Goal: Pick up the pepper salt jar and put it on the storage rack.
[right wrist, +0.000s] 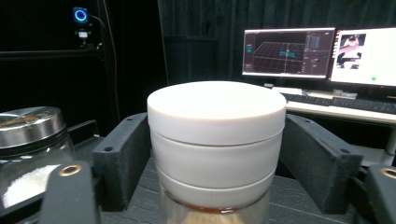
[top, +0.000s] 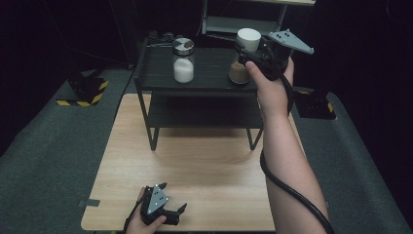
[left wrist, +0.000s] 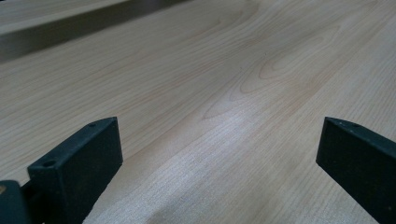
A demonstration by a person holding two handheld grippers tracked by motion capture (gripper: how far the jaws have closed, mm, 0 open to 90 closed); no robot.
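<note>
A glass jar of brown powder (top: 238,73) with a white lid (top: 249,39) stands at the right end of a black rack's top shelf (top: 209,82). My right gripper (top: 248,48) reaches in from the right at lid height. In the right gripper view its two jaws sit against opposite sides of the white lid (right wrist: 216,109), with no gap showing. My left gripper (top: 173,197) rests low over the wooden table (top: 195,161) near its front edge. Its jaws stand wide apart with only bare wood between them in the left gripper view (left wrist: 217,154).
A second jar (top: 183,61) holding white grains under a metal lid stands at the shelf's left, close beside the held one (right wrist: 28,140). The rack has a lower shelf (top: 204,114). Monitors (right wrist: 287,51) and a desk lie beyond; grey floor surrounds the table.
</note>
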